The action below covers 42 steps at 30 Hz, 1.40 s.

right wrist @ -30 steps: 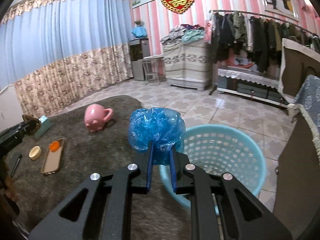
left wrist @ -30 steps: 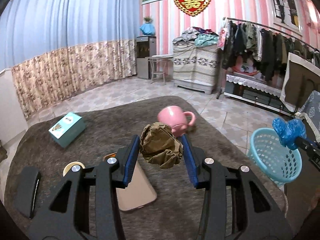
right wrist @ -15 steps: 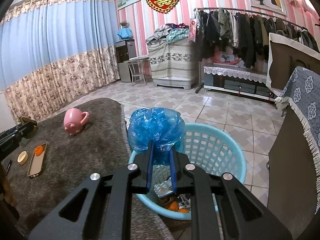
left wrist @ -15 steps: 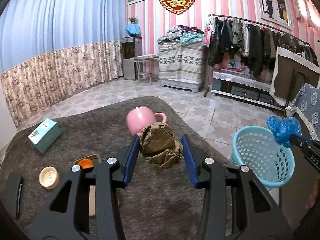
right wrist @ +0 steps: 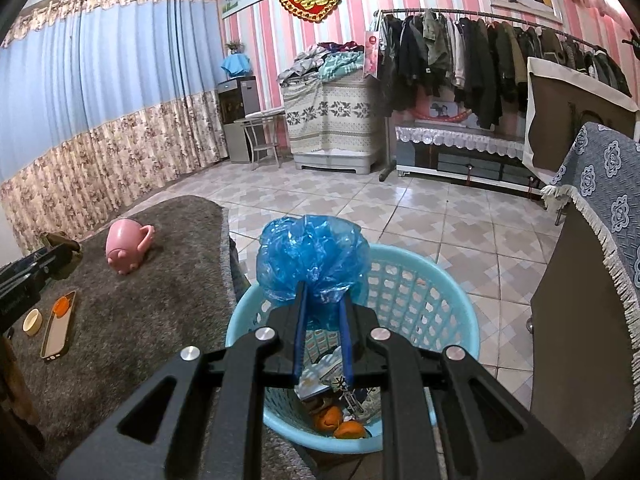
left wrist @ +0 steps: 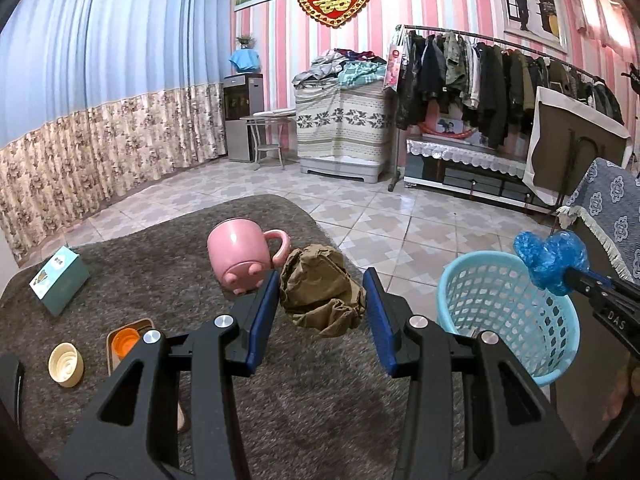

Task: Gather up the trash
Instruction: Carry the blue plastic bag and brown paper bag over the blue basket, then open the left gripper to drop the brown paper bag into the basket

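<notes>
Two bits of trash, one basket

The gray tabletop (left wrist: 328,400) is the biggest thing here. Beside its edge, on the floor, sits the blue basket (right wrist: 460,320), with peels and wrappers inside. A pink cup (left wrist: 240,256) lies tipped over on the tabletop, near a phone (right wrist: 58,326), a green box (left wrist: 60,280) and a small lid (left wrist: 66,364).

The right tongs (right wrist: 323,300) are squeezed shut on a blue bag (right wrist: 312,256), held over the basket's near rim. The left tongs (left wrist: 322,300) grip a brown paper ball (left wrist: 320,292) above the tabletop, not over the basket yet.

The bag is light and puffy. Let go this close to the rim, it could catch there or float out onto the floor. The paper ball could slip from a loose grip on the way across
</notes>
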Each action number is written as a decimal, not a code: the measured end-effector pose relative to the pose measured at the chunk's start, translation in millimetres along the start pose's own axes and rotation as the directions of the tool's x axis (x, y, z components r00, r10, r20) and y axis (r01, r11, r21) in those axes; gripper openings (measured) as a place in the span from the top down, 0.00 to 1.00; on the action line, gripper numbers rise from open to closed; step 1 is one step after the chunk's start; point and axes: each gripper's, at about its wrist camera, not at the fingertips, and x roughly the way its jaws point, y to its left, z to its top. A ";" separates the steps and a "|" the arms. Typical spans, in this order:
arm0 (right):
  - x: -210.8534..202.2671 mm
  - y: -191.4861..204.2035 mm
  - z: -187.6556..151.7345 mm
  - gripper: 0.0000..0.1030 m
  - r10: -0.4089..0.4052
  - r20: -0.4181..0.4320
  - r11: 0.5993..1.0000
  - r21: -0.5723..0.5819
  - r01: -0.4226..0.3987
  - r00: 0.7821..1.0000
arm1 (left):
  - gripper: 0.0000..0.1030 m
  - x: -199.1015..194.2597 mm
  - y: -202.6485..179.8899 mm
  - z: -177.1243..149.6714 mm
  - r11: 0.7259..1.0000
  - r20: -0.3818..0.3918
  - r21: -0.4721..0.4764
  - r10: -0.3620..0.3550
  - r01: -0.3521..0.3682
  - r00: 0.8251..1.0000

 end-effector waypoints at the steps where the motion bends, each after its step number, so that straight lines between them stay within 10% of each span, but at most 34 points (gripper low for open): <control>1: 1.8 -0.5 -0.1 0.85 -0.003 -0.001 1.000 -0.002 0.003 1.000 | 0.59 1.5 -1.3 -0.2 1.000 -0.001 0.000 0.000 0.000 1.000; 36: 27.1 -82.1 -4.7 0.85 -0.149 -0.048 0.977 0.148 0.155 0.988 | 0.58 100.6 -174.7 -10.5 0.945 -0.076 0.183 -0.263 0.272 0.962; 42: 27.2 -83.8 -6.5 0.85 -0.148 -0.048 0.977 0.147 0.154 0.988 | 0.32 105.2 -182.8 -11.7 0.948 -0.062 0.187 -0.249 0.256 0.966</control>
